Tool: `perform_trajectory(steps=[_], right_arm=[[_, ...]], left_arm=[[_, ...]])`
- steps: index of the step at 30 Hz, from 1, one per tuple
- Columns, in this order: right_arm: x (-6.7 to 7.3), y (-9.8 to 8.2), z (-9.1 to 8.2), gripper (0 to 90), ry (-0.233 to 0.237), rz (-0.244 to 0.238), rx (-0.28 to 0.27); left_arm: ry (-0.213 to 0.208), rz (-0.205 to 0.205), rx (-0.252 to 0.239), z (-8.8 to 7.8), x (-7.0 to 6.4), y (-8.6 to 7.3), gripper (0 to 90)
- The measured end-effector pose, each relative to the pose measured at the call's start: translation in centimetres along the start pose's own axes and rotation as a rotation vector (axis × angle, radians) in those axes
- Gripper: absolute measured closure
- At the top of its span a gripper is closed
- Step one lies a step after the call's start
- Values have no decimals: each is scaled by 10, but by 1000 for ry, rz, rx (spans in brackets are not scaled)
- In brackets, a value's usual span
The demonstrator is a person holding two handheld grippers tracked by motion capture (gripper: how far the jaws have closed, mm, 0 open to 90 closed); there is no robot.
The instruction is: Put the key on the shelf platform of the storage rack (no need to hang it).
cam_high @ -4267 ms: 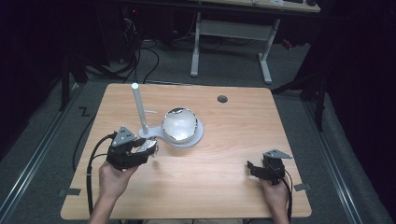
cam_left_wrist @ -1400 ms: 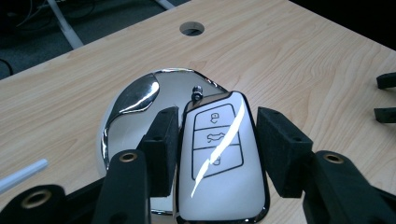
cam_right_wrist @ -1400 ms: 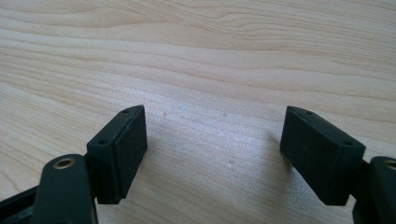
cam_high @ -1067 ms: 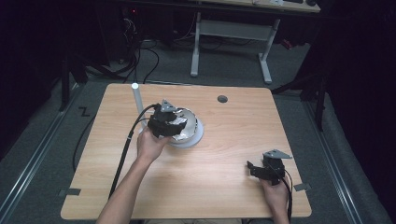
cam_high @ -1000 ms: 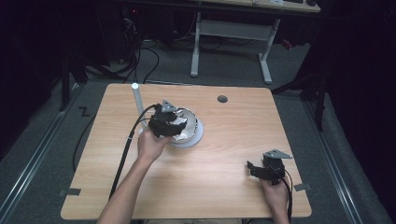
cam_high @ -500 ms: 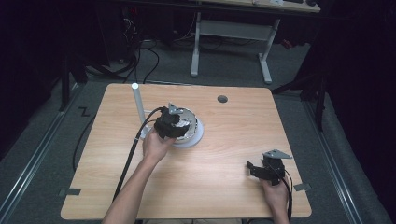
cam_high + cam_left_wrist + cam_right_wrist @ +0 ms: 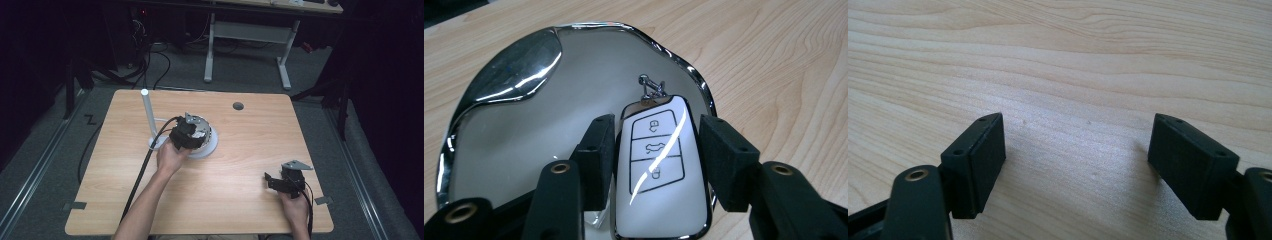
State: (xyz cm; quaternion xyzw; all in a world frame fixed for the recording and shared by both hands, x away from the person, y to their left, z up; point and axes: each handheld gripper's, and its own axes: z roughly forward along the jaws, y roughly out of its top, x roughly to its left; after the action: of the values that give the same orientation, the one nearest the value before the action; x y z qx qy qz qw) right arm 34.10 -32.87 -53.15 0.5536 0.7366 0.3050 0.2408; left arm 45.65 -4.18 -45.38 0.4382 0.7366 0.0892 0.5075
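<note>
Apparently mid-placement, the left claw (image 7: 656, 165) pinches the car key fob (image 7: 659, 170) over the chrome dish (image 7: 524, 125), toward the worktop's (image 7: 240, 200) eleven o'clock; next, lowering and releasing.

The car key (image 7: 659, 170) lies over the tray (image 7: 524, 130); the post (image 7: 148, 116) stands left of the tray.
</note>
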Motion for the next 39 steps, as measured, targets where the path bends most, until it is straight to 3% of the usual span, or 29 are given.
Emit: perform_trajectory(steps=[6, 12, 19, 39], right_arm=[[-1, 1, 1, 241, 2, 8, -1], [-1, 1, 1, 242, 1, 7, -1], [-1, 1, 1, 241, 1, 7, -1], [-1, 1, 1, 242, -4, 5, 1]], left_arm=[[9, -6, 4, 3, -1, -3, 501], [20, 31, -16, 3, 1, -4, 463], [7, -46, -43, -9, 4, 11, 450], [-24, -136, -80, -46, 23, 39, 394]])
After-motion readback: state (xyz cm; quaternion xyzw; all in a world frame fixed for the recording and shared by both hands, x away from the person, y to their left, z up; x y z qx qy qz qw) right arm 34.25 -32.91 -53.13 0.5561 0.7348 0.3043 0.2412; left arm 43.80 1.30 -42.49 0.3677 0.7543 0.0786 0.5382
